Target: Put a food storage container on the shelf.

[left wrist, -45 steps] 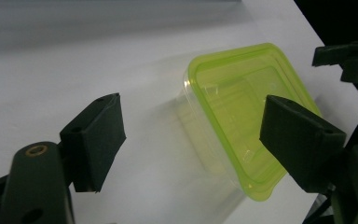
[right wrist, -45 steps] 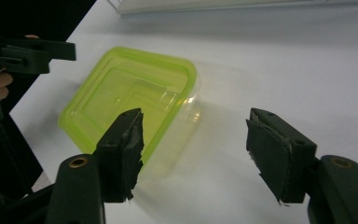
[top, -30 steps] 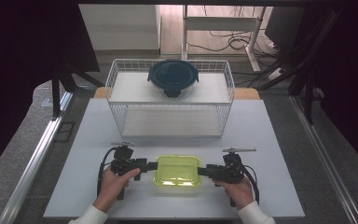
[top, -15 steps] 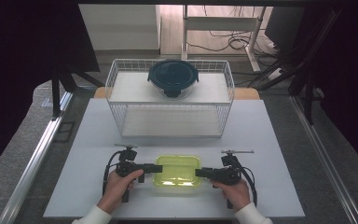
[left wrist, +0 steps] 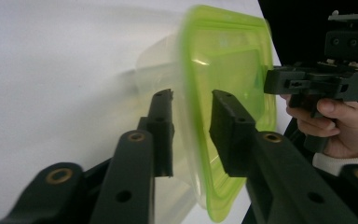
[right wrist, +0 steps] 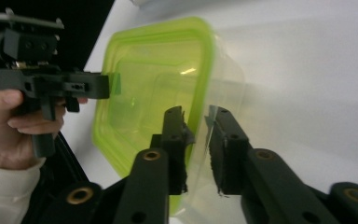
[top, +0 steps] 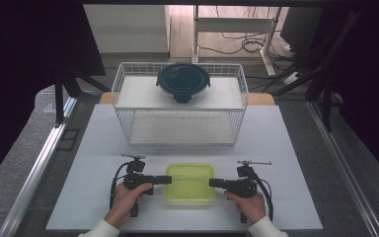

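- The green-lidded container [top: 189, 182] sits low in the middle of the high view, on the white tabletop [top: 296, 163], between your two hands.
- Your left hand-held gripper [top: 167, 179] comes in from the left of that view and reaches the container's left edge. In the left gripper view its jaws stand apart, one on each side of the green lid rim [left wrist: 193, 116]; whether they press on it you cannot tell, since the rim is blurred there.
- Your right hand-held gripper [top: 213, 182] comes in from the right and meets the container's right edge. In the right gripper view its jaws straddle the lid rim [right wrist: 204, 84] with a narrow gap between them, one jaw over the lid and the other beside the clear wall; a firm clamp cannot be made out.
- The clear body of the container [right wrist: 228, 93] shows under the green lid in both gripper views, tipped on its side because the cameras are turned.
- Farther up the high view, a white wire basket [top: 237, 98] stands on the tabletop, well apart from the container.
- A round dark-lidded bowl [top: 183, 82] rests on the basket's upper shelf, near its centre.
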A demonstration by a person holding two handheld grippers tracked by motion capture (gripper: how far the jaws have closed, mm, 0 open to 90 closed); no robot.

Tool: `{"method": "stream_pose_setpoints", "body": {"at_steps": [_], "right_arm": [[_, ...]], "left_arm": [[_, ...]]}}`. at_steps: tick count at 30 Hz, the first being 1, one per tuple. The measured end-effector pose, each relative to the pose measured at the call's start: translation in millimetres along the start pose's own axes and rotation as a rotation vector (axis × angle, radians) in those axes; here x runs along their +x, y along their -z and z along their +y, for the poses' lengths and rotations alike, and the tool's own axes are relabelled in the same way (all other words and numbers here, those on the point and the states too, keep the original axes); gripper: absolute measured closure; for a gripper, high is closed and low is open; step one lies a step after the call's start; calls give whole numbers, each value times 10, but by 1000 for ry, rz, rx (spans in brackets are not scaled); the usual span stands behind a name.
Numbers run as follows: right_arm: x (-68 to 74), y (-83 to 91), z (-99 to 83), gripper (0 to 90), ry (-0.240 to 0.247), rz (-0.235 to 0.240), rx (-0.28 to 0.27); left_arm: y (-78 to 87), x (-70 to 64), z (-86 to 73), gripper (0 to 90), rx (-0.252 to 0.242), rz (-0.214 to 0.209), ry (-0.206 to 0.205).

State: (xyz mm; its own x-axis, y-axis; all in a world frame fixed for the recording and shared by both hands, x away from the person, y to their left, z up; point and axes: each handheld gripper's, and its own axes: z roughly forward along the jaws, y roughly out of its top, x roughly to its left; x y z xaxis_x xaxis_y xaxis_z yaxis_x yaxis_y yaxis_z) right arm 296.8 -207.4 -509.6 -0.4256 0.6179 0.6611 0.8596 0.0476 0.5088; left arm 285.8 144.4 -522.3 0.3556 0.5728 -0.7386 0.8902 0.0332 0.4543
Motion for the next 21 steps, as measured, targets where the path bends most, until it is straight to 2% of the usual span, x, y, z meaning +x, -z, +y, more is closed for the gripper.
{"method": "stream_pose_setpoints", "body": {"at_steps": [3,5,17,21], "right_arm": [[43,16,-4,779,20,-23,1],[62,30,-3,786,37,-31,1],[145,117,28,788,108,-9,-25],[185,143,40,788,126,-5,-36]], "left_arm": [[7,-52,-20,738,-15,28,-31],[26,-67,-19,749,-22,21,-39],[153,-219,9,749,-44,19,-117],[182,-250,11,749,-55,13,-121]]}}
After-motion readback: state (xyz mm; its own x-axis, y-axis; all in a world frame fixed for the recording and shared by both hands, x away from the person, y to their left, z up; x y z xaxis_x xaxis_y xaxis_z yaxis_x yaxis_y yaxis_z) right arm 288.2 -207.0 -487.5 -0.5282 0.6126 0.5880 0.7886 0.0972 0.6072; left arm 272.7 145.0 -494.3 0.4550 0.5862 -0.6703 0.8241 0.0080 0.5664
